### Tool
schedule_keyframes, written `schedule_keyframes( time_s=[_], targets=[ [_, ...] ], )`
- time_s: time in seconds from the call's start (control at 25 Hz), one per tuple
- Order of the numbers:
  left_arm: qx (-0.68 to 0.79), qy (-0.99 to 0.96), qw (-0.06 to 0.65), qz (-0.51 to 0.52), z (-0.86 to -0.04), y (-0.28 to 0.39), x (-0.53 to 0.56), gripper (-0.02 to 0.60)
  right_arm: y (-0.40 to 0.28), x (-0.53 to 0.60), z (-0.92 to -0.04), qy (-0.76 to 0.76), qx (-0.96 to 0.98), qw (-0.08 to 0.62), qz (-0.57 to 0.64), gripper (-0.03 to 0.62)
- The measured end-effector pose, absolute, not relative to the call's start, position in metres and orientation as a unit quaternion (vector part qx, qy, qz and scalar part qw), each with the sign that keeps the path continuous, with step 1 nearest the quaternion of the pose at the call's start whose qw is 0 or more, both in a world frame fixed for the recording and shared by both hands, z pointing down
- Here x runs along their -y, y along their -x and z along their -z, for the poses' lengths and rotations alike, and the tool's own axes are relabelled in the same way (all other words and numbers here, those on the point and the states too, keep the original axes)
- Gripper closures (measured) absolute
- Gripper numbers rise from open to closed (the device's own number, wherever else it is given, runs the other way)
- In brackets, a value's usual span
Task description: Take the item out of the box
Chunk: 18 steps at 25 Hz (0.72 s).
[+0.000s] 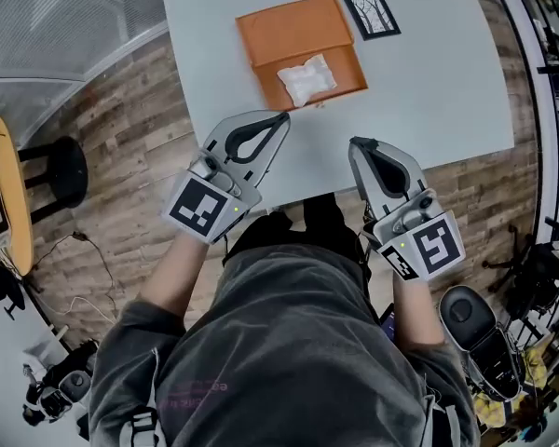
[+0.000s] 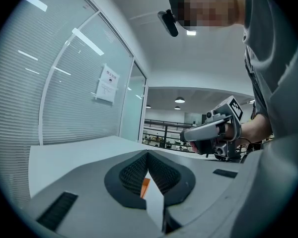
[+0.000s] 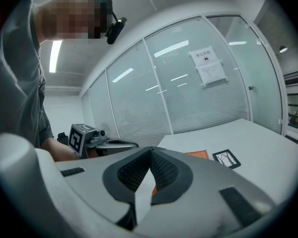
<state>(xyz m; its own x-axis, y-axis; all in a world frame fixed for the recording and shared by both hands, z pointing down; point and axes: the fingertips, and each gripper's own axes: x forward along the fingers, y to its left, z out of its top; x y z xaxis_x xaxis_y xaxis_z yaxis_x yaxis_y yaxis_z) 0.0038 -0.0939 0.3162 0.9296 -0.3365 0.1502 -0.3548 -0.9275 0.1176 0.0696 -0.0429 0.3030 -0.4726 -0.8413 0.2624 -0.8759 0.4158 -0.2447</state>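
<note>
An open orange box (image 1: 347,73) lies on the white table (image 1: 429,82), its lid (image 1: 289,28) folded flat behind it. A white crinkled packet (image 1: 306,80) rests in the box's tray. My left gripper (image 1: 281,117) is shut and empty, its tips just short of the box's near edge. To its right my right gripper (image 1: 356,142) is shut and empty too, over the table's front edge. In the left gripper view the jaws (image 2: 147,153) meet, with a sliver of the orange box (image 2: 145,186) showing in the gap below them. The right gripper view shows closed jaws (image 3: 150,148) and the box (image 3: 198,154) beyond.
A small black-framed picture (image 1: 371,13) lies right of the box's lid, also seen as the frame (image 3: 226,158). A black stool (image 1: 61,170) and a yellow round table (image 1: 9,194) stand on the wooden floor at left. A glass wall with blinds (image 3: 203,98) backs the table.
</note>
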Motion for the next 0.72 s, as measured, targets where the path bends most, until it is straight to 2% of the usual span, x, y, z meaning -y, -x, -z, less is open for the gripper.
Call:
schedule_keyframes(
  time_s=[0.68,0.72],
  targets=[
    [0.208,-0.966,0.080,-0.132,-0.383,-0.042,0.146,0.577,-0.107,0.097,-0.345,-0.456,0.862,0.063,-0.210,0.592],
    [0.207,-0.965,0.080,-0.137,-0.388,-0.044,0.148,0.560,-0.109,0.099,-0.348,-0.453,0.863,0.064,-0.213,0.592]
  ],
)
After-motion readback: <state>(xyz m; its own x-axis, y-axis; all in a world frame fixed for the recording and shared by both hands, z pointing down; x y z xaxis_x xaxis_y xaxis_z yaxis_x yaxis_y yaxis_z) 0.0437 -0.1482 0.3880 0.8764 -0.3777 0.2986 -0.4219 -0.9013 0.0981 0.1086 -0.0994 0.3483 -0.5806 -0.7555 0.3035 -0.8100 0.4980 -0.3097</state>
